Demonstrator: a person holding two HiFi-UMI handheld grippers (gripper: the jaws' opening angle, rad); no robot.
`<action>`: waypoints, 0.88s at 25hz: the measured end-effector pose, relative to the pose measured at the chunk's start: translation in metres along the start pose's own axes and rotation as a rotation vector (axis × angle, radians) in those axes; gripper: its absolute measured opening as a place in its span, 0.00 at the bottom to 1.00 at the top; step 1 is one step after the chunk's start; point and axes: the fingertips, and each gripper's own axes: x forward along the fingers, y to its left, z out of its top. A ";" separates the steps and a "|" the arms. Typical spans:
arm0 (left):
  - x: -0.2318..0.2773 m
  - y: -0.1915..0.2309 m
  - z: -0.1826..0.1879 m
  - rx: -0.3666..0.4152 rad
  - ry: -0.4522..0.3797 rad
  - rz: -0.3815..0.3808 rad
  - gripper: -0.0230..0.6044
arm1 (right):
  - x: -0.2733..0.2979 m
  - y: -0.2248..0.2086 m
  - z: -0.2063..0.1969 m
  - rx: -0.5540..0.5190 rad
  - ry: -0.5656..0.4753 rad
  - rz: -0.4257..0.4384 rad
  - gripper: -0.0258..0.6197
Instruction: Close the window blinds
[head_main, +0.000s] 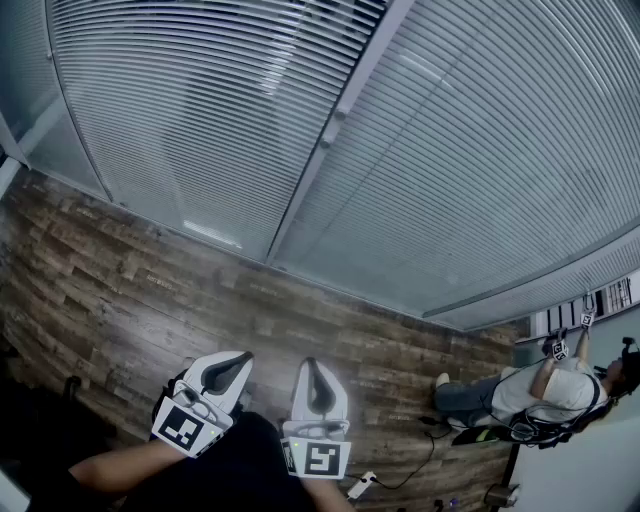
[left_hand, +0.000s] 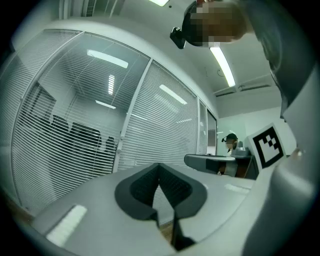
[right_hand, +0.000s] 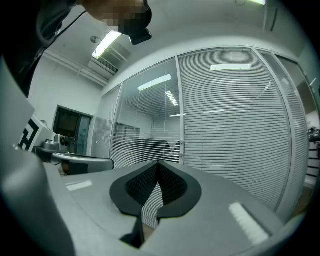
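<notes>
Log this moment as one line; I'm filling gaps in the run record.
left hand-held gripper: shut, empty | right hand-held gripper: shut, empty | blinds: slats see-through, neither gripper touching | stage: not yet begun

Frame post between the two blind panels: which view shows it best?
The head view: the frame post runs unblocked from the top edge down to the wooden floor. The left gripper view shows the post smaller, its foot out of sight; the right gripper view shows the post likewise.
</notes>
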 end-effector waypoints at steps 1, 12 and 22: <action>0.001 -0.002 -0.001 -0.001 -0.002 -0.001 0.03 | -0.001 -0.001 -0.001 -0.004 0.004 0.004 0.04; -0.002 -0.009 -0.011 -0.003 -0.006 0.030 0.03 | -0.005 0.010 -0.018 0.023 0.066 0.141 0.04; -0.013 -0.015 -0.013 0.004 0.009 0.062 0.03 | -0.015 0.007 -0.029 0.073 0.056 0.153 0.04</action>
